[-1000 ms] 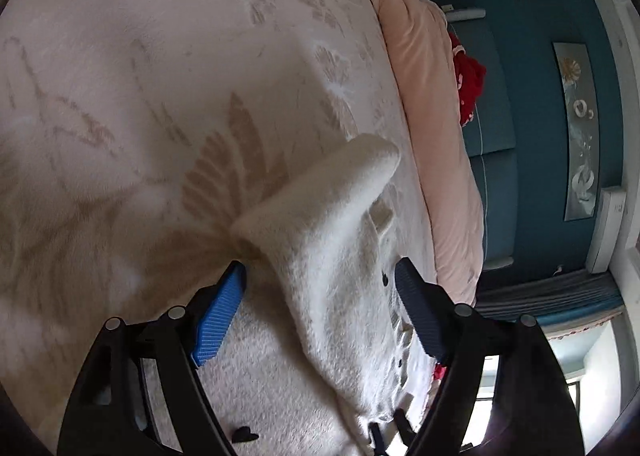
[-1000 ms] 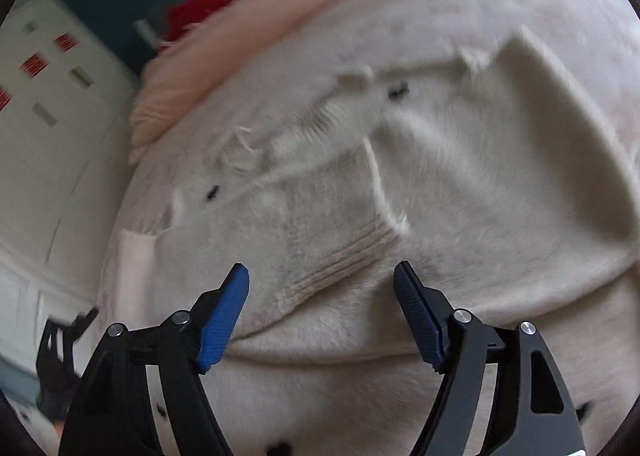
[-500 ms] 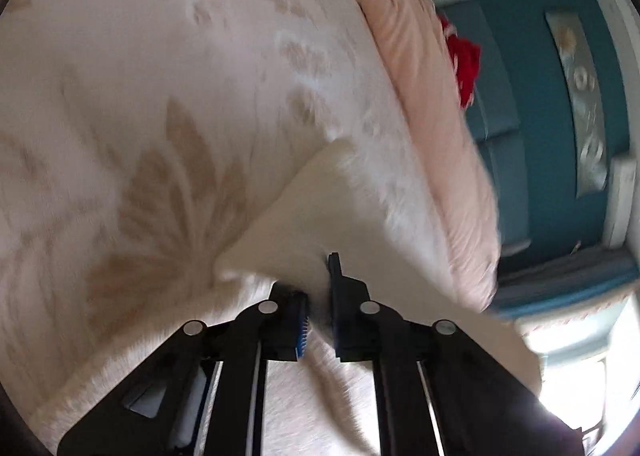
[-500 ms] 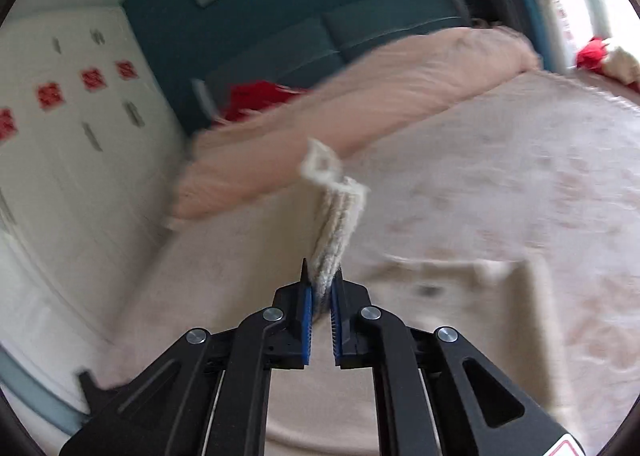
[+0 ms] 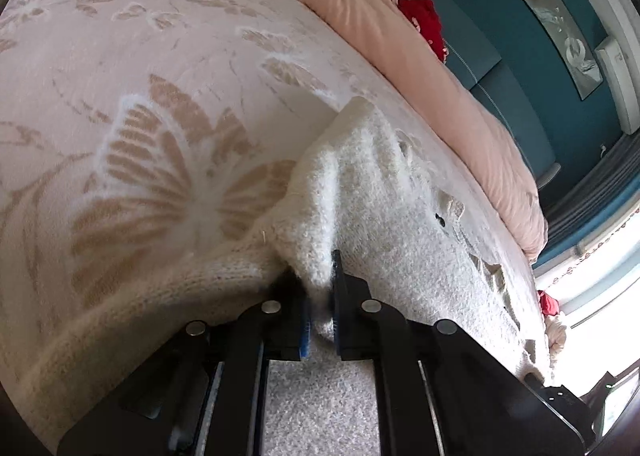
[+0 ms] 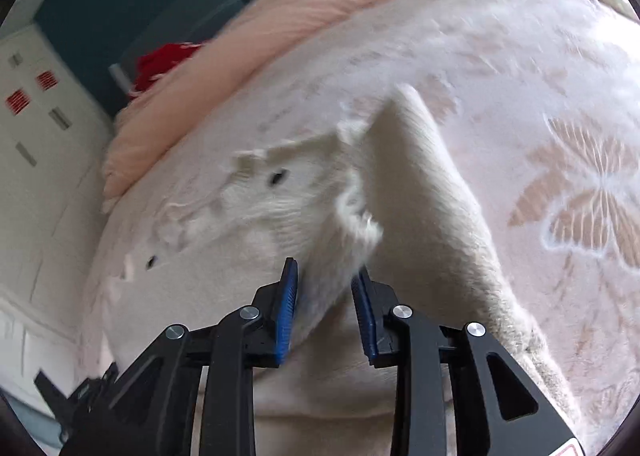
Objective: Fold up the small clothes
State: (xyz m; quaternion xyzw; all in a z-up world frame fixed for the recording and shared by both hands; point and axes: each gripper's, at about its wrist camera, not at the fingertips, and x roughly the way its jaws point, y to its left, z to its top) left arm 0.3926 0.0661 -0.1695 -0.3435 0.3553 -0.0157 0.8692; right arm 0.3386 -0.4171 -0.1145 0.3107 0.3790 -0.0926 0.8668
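Note:
A fuzzy white knit sweater (image 5: 400,215) with small black buttons lies on a pink bedspread with a beige leaf pattern (image 5: 140,115). My left gripper (image 5: 320,296) is shut on a fold of the sweater's edge, close to the bed. In the right wrist view the sweater (image 6: 420,183) has a sleeve folded across its body. My right gripper (image 6: 326,288) is partly open, its blue pads on either side of a fuzzy cuff fold, a gap showing at both.
A rolled pink duvet (image 5: 420,67) lies along the far side of the bed, with a red cloth (image 5: 420,19) behind it. A teal wall (image 5: 540,75) and white cabinets (image 6: 32,159) stand beyond. A bright window (image 5: 600,276) is at the right.
Both grippers shut on sweater folds and lifted them. Now the left has brought its fold down near the bed, still shut; the right has come down and its jaws have parted around the cuff.

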